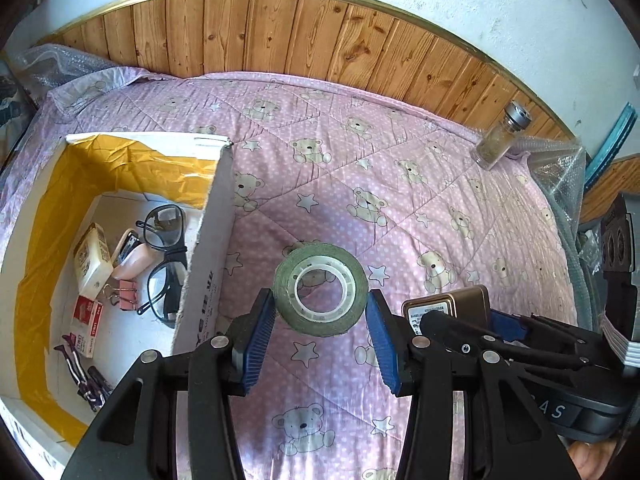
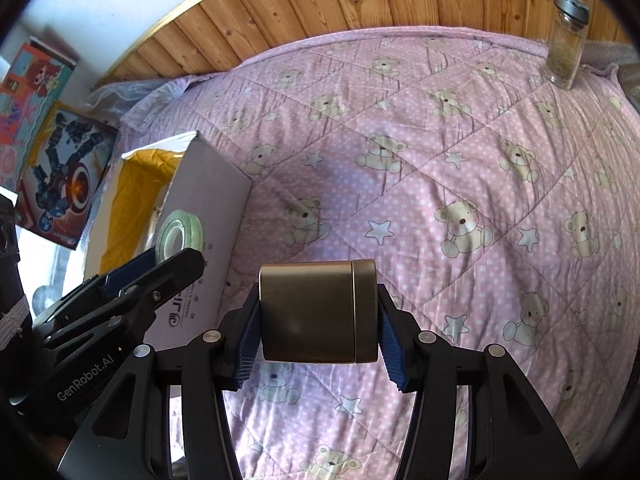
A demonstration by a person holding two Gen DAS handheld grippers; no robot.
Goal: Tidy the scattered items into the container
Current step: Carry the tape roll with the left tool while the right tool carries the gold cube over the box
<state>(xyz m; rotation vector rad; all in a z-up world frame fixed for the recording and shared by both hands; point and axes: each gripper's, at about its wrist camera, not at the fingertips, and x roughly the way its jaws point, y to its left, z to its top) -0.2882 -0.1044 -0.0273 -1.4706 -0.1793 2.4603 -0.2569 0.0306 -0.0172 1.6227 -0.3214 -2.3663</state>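
Pinching both loads — left gripper (image 1: 320, 314) the tape roll (image 1: 320, 289), right gripper (image 2: 318, 316) the tin (image 2: 318, 311).

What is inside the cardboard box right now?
Inside the cardboard box: black glasses, a small carton, a pink binder clip, a red-white packet. The near corner is hidden.

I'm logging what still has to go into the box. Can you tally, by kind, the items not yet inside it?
Tape roll, held in the left tongs: 1
Bronze tin, held in the right tongs: 1
Glass shaker jar, standing on the quilt: 1
Total: 3 outside the cardboard box
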